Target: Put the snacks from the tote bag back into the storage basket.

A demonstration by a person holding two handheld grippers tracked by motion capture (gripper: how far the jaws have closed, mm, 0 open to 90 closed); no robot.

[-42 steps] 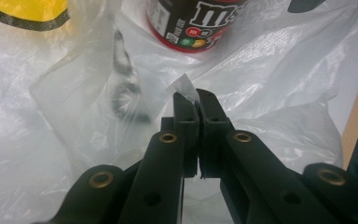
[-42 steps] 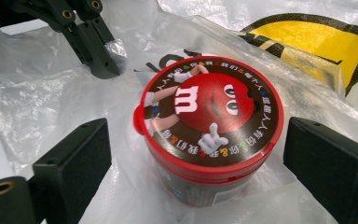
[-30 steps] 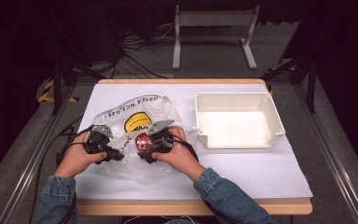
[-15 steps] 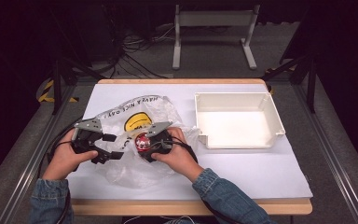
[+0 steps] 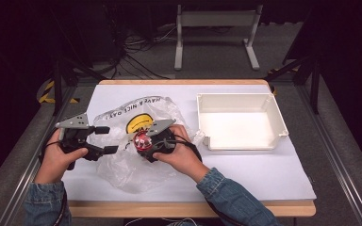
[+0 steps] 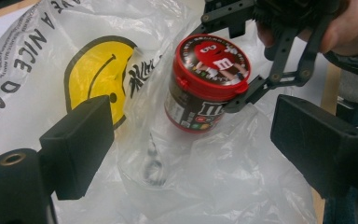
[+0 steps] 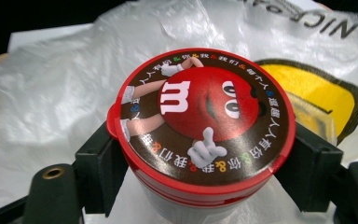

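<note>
A candy jar [image 6: 205, 84] with a red lid and a cartoon face on top is held just over a crumpled clear plastic bag [image 5: 127, 165]. The bag carries a yellow smiley [image 5: 136, 125] and lies on the white table cover. My right gripper [image 5: 146, 141] is shut on the jar [image 5: 143, 140], its black jaws pressing the jar's sides below the lid [image 7: 200, 121]. My left gripper [image 5: 106, 140] stands open at the bag's left edge and points toward the jar. Its wide-apart jaws hold nothing, with plastic [image 6: 205, 186] lying between them.
An empty white tray [image 5: 273, 110] stands at the right of the table, with a notch in its front wall. White paper [image 5: 245, 174] covers the tabletop. Dark floor, cables and a metal stand lie beyond the far edge.
My left gripper has drawn back to the left, away from the bag's middle. The right gripper and the jar have barely moved.
</note>
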